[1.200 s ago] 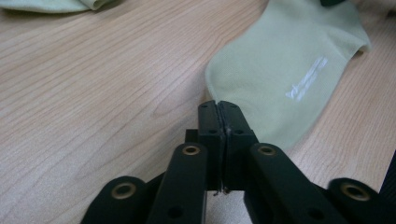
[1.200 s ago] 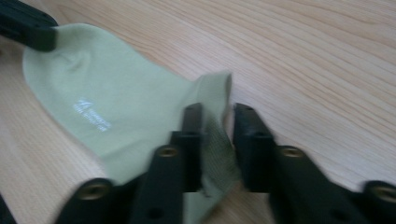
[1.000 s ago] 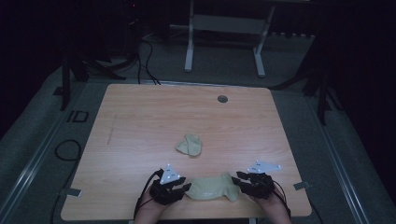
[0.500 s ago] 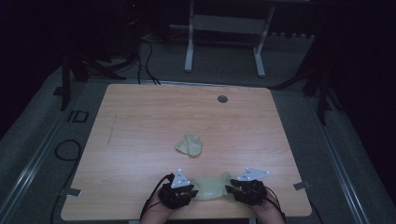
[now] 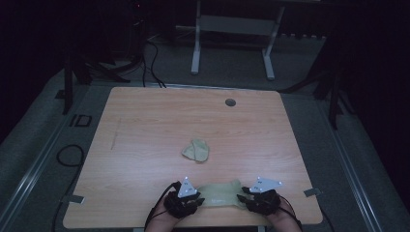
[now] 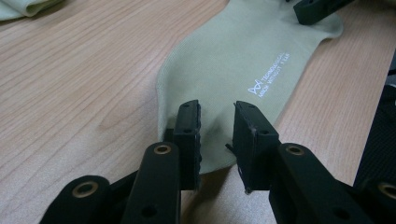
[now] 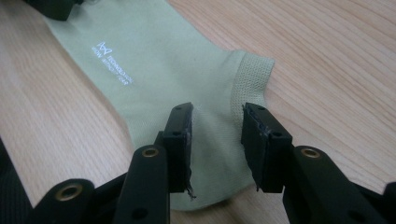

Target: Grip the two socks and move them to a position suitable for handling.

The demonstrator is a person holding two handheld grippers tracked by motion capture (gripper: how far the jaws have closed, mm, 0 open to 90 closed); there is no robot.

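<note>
1. Sock (image 5: 220, 194): pale green, flat on the tabletop (image 5: 145, 130) near its front edge, stretched between both grippers.
2. Left gripper (image 6: 216, 135): fingers (image 6: 188, 140) apart w/ a narrow gap, one end of the sock lying between and under them; they have just been closing a bit; can't tell if the pads press the cloth.
3. Right gripper (image 7: 215, 140): fingers (image 7: 180, 144) apart, a little wider, have just been opening; sock's ribbed cuff end lies between them, cloth puckered by the tips.
4. Gripper views show white printed lettering on the sock, beyond the fingertips.
5. High view shows a 2nd sock, bunched (image 5: 196, 150), well beyond the fingers, mid-tabletop.
</note>
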